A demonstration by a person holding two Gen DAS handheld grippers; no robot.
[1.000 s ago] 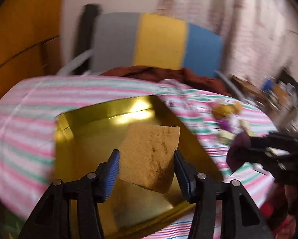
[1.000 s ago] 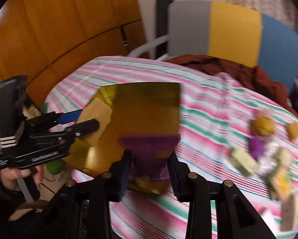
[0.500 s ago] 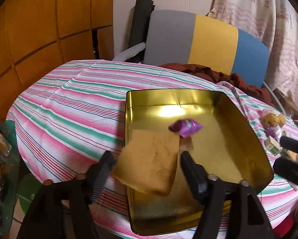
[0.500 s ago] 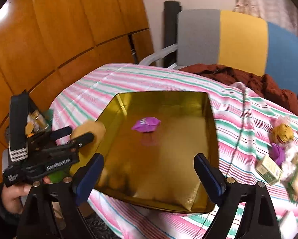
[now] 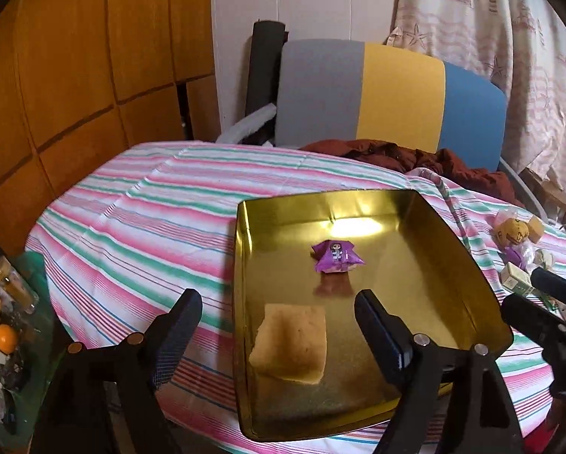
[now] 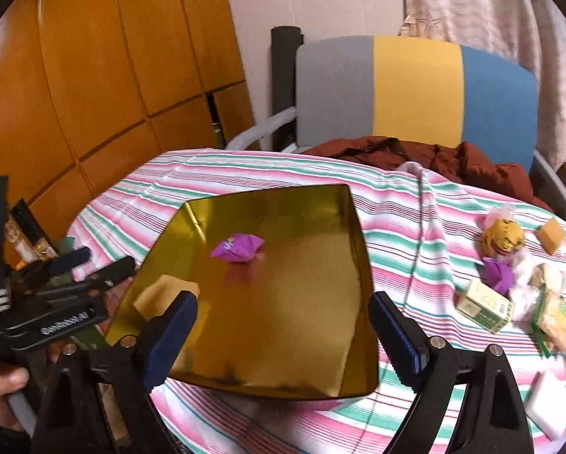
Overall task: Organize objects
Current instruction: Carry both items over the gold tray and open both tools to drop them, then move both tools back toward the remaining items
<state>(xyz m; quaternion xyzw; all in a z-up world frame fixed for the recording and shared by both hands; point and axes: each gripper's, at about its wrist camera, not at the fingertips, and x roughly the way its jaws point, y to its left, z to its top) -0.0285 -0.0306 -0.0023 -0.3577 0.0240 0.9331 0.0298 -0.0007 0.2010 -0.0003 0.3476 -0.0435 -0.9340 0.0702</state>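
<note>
Gold tray (image 5: 453,234) now holds sponge (image 5: 290,342) and purple packet (image 5: 336,257), left gripper (image 5: 279,335) and right gripper (image 6: 283,335) both spread and empty; cluster of items (image 6: 510,265) on tablecloth (image 5: 139,219) still to sort.

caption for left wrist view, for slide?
Open left tongs above gold tray holding sponge and purple packet.
</note>
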